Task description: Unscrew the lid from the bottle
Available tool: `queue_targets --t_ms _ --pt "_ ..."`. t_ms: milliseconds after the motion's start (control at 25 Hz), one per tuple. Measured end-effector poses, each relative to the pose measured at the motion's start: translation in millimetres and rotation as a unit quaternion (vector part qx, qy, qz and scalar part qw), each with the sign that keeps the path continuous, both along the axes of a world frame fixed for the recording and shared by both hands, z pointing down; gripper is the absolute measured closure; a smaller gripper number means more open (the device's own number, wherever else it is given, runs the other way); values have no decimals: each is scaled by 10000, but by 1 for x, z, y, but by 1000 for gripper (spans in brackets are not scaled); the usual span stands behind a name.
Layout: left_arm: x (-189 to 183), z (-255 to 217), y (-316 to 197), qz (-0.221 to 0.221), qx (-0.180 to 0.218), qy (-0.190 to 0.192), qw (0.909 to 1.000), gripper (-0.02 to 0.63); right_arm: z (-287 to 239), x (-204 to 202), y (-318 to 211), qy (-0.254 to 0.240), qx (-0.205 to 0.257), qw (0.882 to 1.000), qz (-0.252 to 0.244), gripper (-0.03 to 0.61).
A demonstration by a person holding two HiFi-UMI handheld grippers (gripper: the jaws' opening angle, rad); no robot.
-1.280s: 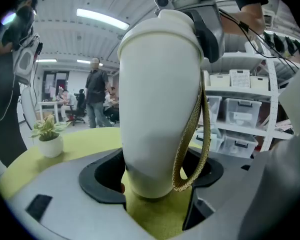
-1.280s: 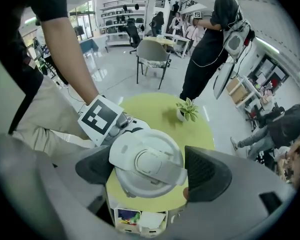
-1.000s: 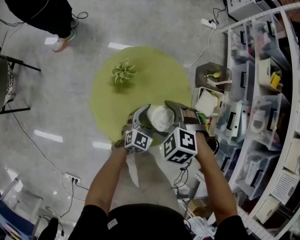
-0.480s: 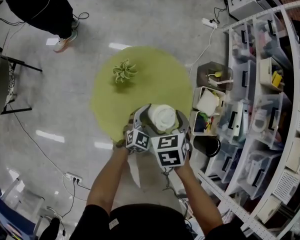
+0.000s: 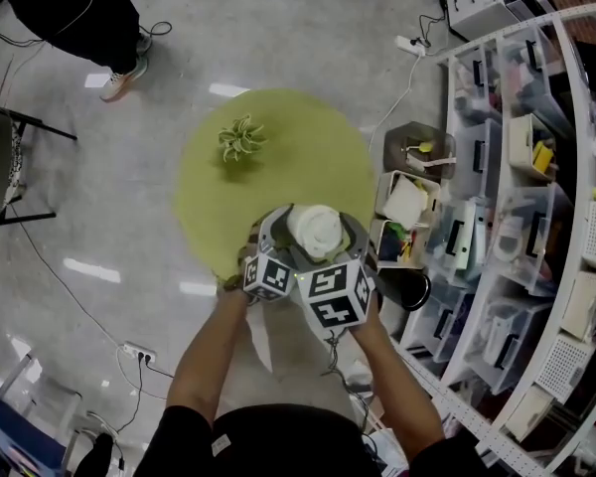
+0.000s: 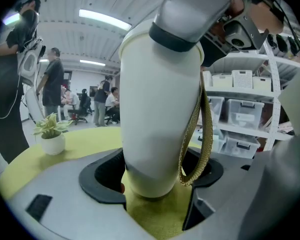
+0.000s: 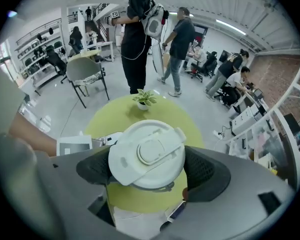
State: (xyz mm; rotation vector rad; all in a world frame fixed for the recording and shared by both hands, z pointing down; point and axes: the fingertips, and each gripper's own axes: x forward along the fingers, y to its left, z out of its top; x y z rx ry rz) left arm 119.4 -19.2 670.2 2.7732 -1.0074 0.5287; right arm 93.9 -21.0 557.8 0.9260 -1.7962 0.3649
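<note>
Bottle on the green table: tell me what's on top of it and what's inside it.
On top sits its white lid, between the jaws of the right claw, which have just been closing. The lid covers the bottle, so nothing inside can be seen.

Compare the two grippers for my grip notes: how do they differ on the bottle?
The left gripper clamps the bottle low on its body, from the side; the right gripper reaches down from above, and its jaws have just been closing on the lid between them. Both grip the same white bottle.

Matt white bottle (image 6: 155,109), smooth plastic lid (image 7: 147,154) (woven strap (image 6: 206,134)).
</note>
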Motion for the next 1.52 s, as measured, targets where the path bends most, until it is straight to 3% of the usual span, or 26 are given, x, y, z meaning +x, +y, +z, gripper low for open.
queue_targets --t_ms 280,560,680,800,960,1080,1240,1400,1520 --pt "-2 2 0 -4 -28 -26 10000 242 1 -5 4 -126 185 9897 -1413 155" --pt "-2 0 -2 -8 -28 -30 10000 243 0 -6 8 -163 202 9572 -2882 155" --pt "-1 2 -1 -22 -27 -22 10000 242 3 -6 11 -13 92 9456 -3252 155" --pt "0 3 -1 10 -17 -40 10000 242 3 -5 11 125 29 9432 -3319 155" --pt "-1 1 0 39 -12 -93 9999 244 3 -4 9 206 -44 9570 -2894 153" --pt "-1 0 0 56 -30 -99 9999 244 -2 -2 5 -70 108 9777 -2094 130" --pt "0 -1 -1 80 -26 -93 9999 244 -15 -1 0 -424 398 9930 -1032 129" --pt "-4 -1 -1 80 -45 -117 9999 245 -21 -6 -5 -1049 162 9931 508 129" --pt "-2 0 0 90 -70 -93 9999 245 -14 1 -10 -862 58 9896 1152 129"
